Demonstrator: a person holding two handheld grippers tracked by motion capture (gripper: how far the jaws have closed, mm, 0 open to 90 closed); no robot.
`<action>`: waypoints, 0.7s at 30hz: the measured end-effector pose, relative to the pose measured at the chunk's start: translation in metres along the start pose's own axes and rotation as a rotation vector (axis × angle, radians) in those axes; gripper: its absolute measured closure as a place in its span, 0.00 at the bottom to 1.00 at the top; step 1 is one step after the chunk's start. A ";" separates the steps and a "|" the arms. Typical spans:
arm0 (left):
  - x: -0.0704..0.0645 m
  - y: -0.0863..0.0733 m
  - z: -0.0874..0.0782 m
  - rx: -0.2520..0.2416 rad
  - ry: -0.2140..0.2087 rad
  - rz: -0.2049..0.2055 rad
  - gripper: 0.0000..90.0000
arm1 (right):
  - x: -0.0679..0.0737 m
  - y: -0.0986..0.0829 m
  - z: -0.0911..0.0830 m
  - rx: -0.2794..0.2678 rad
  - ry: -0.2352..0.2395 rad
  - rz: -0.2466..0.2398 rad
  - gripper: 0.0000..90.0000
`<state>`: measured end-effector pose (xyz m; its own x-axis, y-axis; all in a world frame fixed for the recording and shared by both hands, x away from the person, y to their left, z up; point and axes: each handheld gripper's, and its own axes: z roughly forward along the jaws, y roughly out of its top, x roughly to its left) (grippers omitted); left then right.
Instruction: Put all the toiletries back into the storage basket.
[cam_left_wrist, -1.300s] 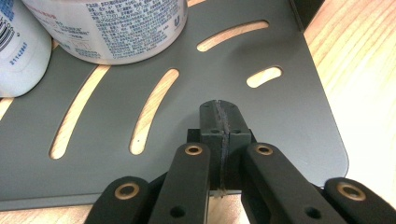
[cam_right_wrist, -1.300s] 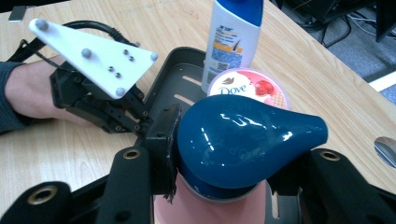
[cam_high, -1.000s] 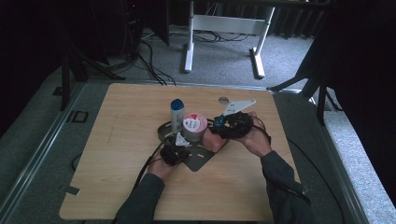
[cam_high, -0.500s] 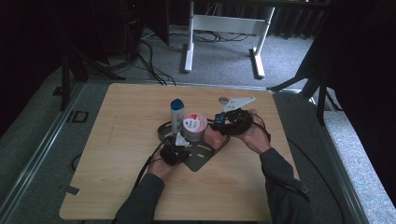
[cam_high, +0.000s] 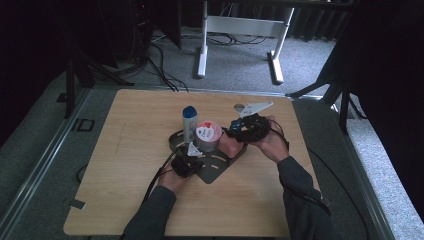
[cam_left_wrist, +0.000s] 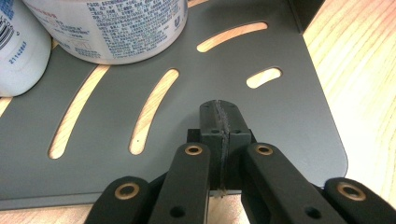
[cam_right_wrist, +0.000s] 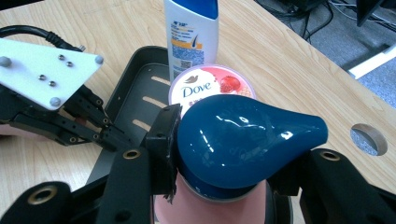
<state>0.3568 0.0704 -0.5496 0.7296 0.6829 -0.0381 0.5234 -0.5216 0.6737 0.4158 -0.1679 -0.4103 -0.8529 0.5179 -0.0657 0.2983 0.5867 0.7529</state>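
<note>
Two claws are busy: my right claw (cam_right_wrist: 219, 186) is clamped round a pink bottle with a blue cap (cam_right_wrist: 247, 140), held just over the near edge of the dark tray (cam_right_wrist: 140, 84), while my left claw (cam_left_wrist: 219, 116), pressed fully closed on nothing, rests on the tray floor (cam_left_wrist: 289, 107). Directly ahead of the bottle stand the Dove tub (cam_right_wrist: 210, 86) and the shampoo bottle (cam_right_wrist: 191, 32), so lowering it carelessly could knock either over, I judge, or the smooth neck could slip.

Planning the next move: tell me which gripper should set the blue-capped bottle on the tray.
Right. The right gripper has its fingers shut on the blue-capped bottle, close beside the tray and the Dove jar. The left gripper is shut, holding nothing, low over the tray's near edge.
</note>
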 end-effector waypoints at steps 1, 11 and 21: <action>0.000 0.000 0.000 -0.001 0.000 -0.001 1.00 | -0.001 0.000 0.000 0.003 -0.002 0.002 0.59; 0.000 0.000 0.000 -0.001 -0.002 -0.005 1.00 | -0.007 -0.002 0.006 0.012 -0.020 0.012 0.59; 0.001 0.000 0.000 -0.003 -0.003 -0.008 1.00 | -0.014 -0.006 0.013 0.019 -0.032 0.026 0.59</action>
<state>0.3572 0.0708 -0.5499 0.7267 0.6854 -0.0460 0.5279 -0.5143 0.6759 0.4313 -0.1702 -0.4227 -0.8305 0.5529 -0.0676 0.3286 0.5843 0.7420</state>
